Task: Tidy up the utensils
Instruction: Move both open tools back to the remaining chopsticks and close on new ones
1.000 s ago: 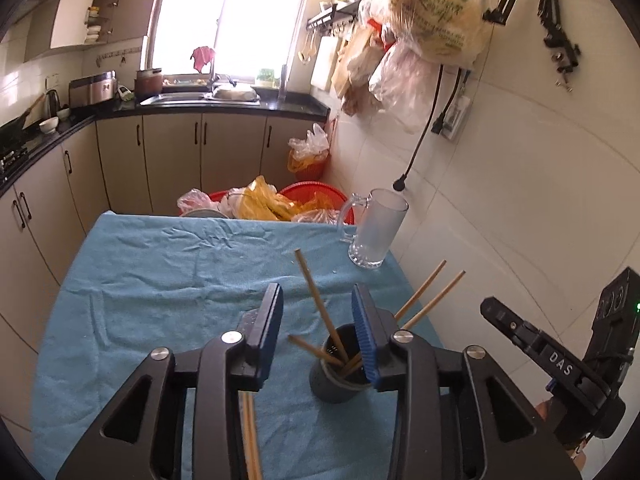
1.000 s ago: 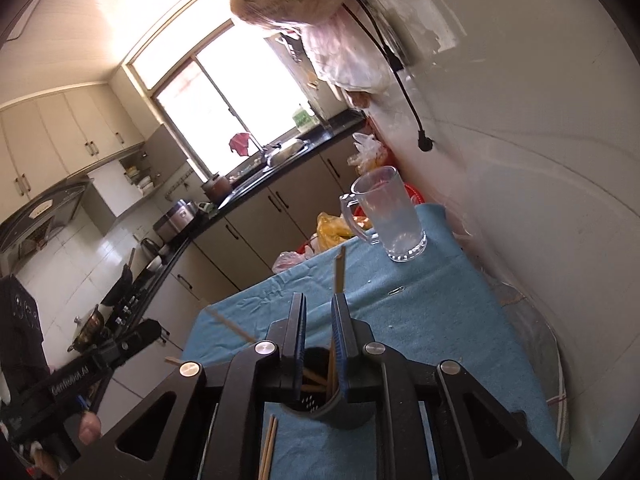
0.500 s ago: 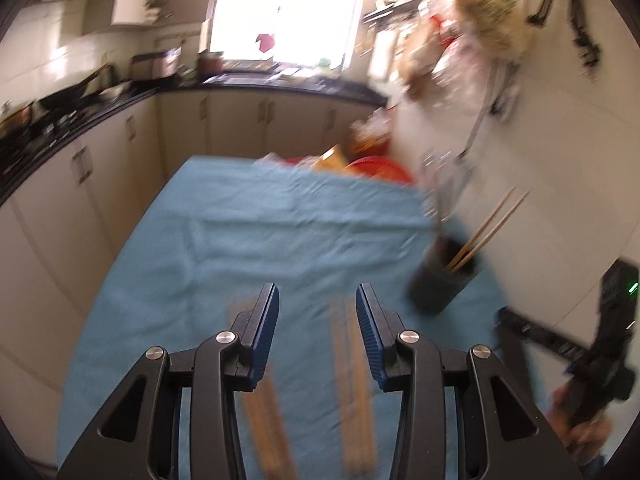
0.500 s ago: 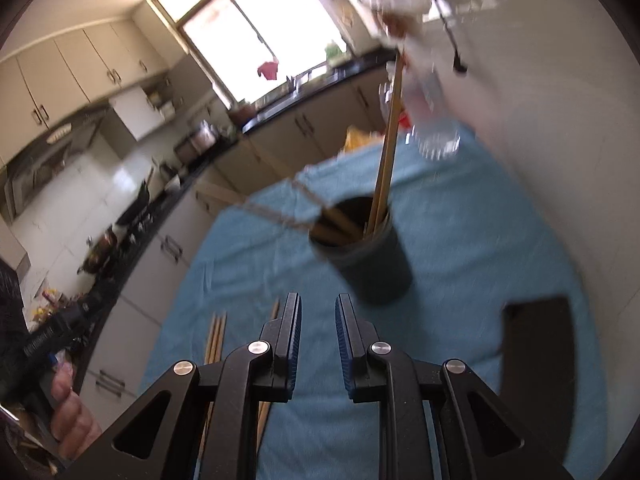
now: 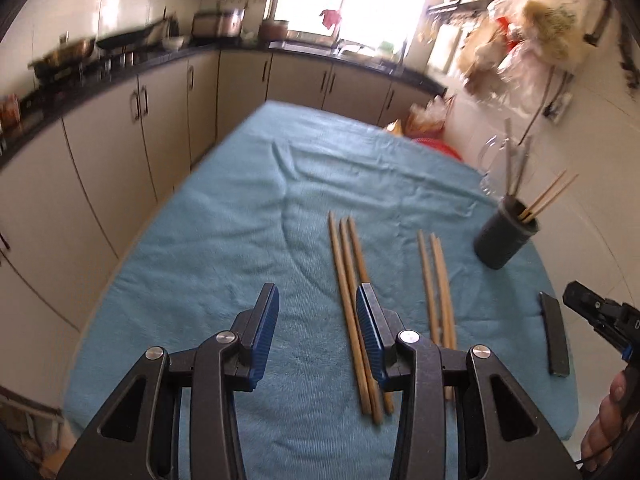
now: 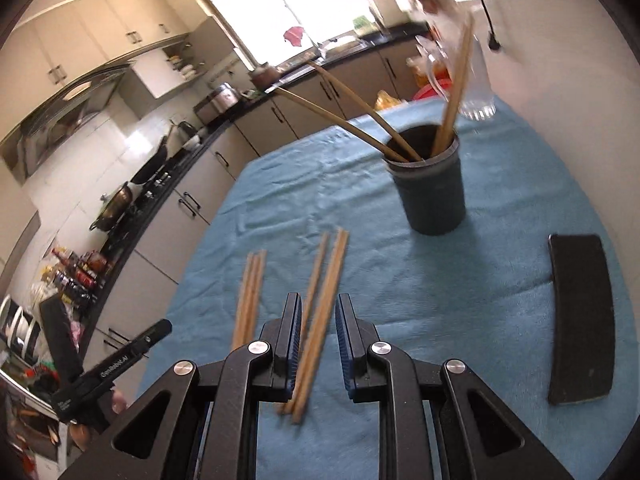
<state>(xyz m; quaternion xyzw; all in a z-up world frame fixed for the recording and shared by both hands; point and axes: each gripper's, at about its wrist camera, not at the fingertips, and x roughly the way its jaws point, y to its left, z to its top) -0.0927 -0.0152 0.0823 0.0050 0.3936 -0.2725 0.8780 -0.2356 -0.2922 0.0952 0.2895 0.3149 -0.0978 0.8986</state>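
Two bundles of wooden chopsticks lie on the blue cloth: a left bundle [image 5: 352,296] [image 6: 250,296] and a right bundle [image 5: 436,280] [image 6: 324,292]. A dark holder cup [image 5: 505,236] [image 6: 430,184] stands at the right with several chopsticks [image 6: 352,116] leaning in it. My left gripper [image 5: 316,320] is open and empty, just left of the left bundle. My right gripper [image 6: 318,332] is open and empty, with the right bundle showing between its jaws, low over the cloth.
The blue cloth [image 5: 224,232] covers the table. A flat black piece [image 6: 580,312] [image 5: 554,332] lies at the right. A glass mug [image 6: 476,80] [image 5: 494,160] stands behind the cup near the wall. Kitchen cabinets [image 5: 120,152] run along the left.
Both grippers pulled back from the holder cup toward the near end of the table. The right gripper let go of a chopstick in the cup and opened. The lying chopsticks now show.
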